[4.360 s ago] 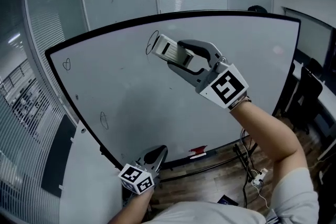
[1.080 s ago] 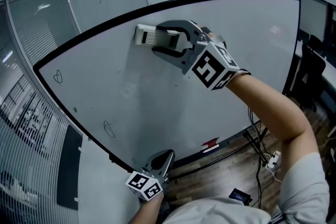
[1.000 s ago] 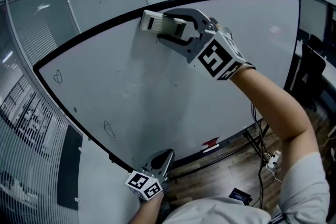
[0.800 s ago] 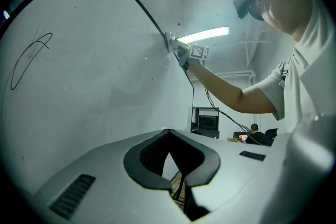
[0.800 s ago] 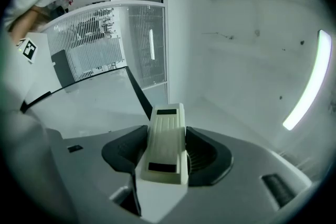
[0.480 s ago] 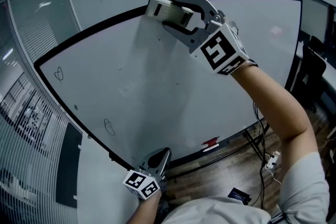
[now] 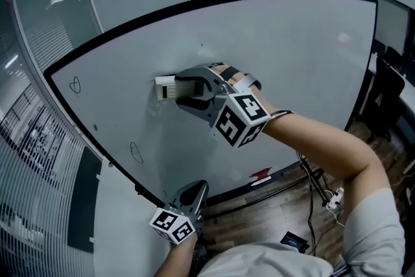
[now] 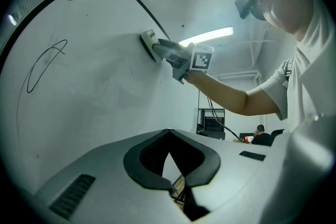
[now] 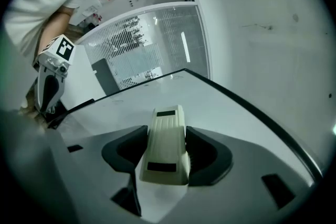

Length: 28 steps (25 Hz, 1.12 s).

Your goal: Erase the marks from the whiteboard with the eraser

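The whiteboard point(image 7: 292, 74) stands upright in a black frame. My right gripper point(image 7: 183, 91) is shut on the cream eraser point(image 7: 165, 87), which is pressed flat to the board left of its middle. In the right gripper view the eraser point(image 9: 165, 145) lies between the jaws against the whiteboard point(image 9: 173, 93). Two small pen loops remain: one mark point(image 7: 76, 84) at the upper left and another mark point(image 7: 136, 152) lower down. My left gripper point(image 7: 194, 192) hangs shut and empty below the board's bottom edge. From the left gripper point(image 8: 176, 187) view, the near mark point(image 8: 44, 63) is a large oval.
A glass wall with blinds point(image 7: 32, 159) runs along the left. A red item point(image 7: 261, 175) sits at the board's bottom rail. Cables and a power strip point(image 7: 334, 198) lie on the wooden floor, near a dark desk edge point(image 7: 389, 100) at the right.
The right gripper carried the eraser up to the board's top edge, then swept it down and left to the middle. The oval mark seen earlier near the top centre is gone.
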### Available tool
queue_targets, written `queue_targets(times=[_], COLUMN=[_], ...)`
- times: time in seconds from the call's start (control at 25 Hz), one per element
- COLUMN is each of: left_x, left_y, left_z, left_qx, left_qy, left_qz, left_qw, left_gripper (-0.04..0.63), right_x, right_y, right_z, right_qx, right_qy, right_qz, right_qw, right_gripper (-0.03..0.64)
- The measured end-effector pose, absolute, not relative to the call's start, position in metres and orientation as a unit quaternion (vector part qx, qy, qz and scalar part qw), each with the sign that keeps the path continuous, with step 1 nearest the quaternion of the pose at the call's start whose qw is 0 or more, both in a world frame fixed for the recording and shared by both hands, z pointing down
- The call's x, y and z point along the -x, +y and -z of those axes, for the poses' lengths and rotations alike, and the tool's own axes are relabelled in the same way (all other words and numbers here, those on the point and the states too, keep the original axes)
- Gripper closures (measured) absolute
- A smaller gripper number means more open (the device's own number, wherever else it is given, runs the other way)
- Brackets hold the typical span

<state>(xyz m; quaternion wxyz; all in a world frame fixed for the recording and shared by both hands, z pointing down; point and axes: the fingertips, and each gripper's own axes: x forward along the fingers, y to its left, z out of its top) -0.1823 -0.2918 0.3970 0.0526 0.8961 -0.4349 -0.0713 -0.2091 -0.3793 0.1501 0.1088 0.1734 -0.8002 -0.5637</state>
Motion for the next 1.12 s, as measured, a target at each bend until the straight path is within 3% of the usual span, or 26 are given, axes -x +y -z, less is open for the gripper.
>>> queue_targets(times=[0.32,0.76,1.12], left_x=[0.177,0.163,0.149], left_y=[-0.293,-0.300,-0.300], left_z=[-0.391,-0.365,-0.357], left_qx=[-0.898,-0.894,-0.880], left_qy=[-0.431,-0.442,-0.469], left_qz=[0.069,0.070,0.071], left_qw=[0.048,0.018,0.010], left_gripper=[0.589,0.589,0.589], right_x=[0.202,0.114,0.141], right_y=[-0.383,-0.412,-0.404], right_z=[-0.142,0.001,-0.063], right_qx=[-0.177,-0.280,-0.217], right_qy=[-0.788,-0.792,-0.814], right_qz=[0.577,0.542,0.537], right_qw=[0.121,0.007,0.031], right_gripper=[0.383,0.383,0.383])
